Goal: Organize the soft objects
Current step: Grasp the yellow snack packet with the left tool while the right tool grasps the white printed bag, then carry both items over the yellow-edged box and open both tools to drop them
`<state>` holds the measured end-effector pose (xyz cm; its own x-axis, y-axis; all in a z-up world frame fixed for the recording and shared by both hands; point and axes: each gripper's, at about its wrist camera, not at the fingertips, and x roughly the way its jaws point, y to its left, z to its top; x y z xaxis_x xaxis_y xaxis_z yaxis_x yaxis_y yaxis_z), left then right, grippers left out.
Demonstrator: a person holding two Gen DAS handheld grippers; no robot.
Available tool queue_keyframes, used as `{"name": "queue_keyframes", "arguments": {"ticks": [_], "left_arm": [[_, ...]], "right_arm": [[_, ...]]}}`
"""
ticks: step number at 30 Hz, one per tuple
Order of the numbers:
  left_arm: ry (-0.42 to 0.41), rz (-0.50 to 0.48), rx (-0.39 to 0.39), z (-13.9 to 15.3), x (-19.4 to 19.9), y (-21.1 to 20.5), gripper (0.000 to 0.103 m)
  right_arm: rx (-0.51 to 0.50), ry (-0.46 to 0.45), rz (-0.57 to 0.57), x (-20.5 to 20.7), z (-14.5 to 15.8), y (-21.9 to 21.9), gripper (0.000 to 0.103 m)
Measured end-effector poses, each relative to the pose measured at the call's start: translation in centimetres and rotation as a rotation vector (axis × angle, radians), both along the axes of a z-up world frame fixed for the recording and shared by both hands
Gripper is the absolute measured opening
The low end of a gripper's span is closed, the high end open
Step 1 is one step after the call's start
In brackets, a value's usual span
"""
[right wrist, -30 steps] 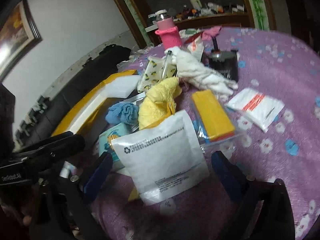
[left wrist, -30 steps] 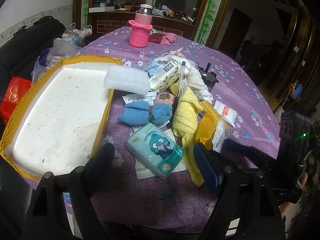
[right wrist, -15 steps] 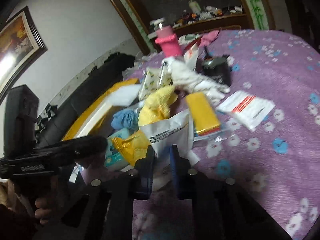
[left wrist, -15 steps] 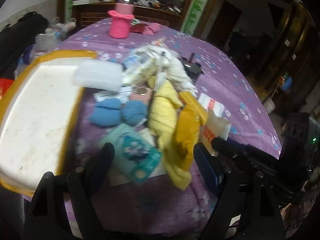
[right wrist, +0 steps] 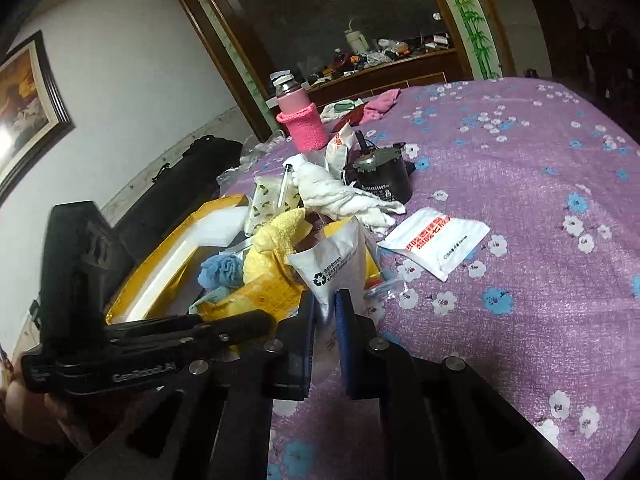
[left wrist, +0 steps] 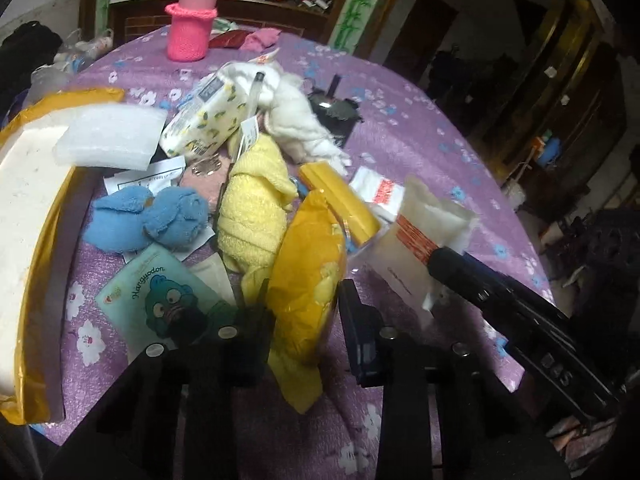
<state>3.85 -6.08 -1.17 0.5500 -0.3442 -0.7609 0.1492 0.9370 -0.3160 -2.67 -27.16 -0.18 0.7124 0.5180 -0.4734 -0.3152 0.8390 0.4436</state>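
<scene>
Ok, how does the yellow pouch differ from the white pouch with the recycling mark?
The yellow pouch is glossy yellow-orange; the white pouch is pale with printed text. The left gripper is closing its jaws around the yellow pouch; the right gripper has the white pouch pinched tight. Both are plastic pouches, up on edge.

tray (left wrist: 36, 184): left edge of surface (left wrist: 420, 132)
foam block (left wrist: 112, 136): on tray's far rim
bottle (left wrist: 193, 20): behind the pile
motor (left wrist: 334, 114): right of tissue pack (left wrist: 208, 120)
</scene>
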Motion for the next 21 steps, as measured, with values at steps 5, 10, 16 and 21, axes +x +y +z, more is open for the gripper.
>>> {"name": "queue_keyframes", "arguments": {"ticks": [5,10,16,21], "left_arm": [[0.005,-0.006,-0.203,1.8,-1.7,3.7,0.027],[-0.093,0.078,-0.247,4.6,-4.4,8.3,0.027],[-0.150,0.320,-0.237,4.8,-6.5,17.4,0.027],[-0.094,0.450,-0.189,2.0,-5.7,21.9,0.027]], "right_arm": [[-0.009,-0.050,0.009,-0.7,1.7,0.5,0.010],[-0.022,-0.118,0.080,-1.7,4.2,3.7,0.010],[-0.028,-0.130,0.279,-0.4,5.9,11.7,0.010],[-0.049,-0.110,0.411,1.5,6.1,19.2,0.010]]}}
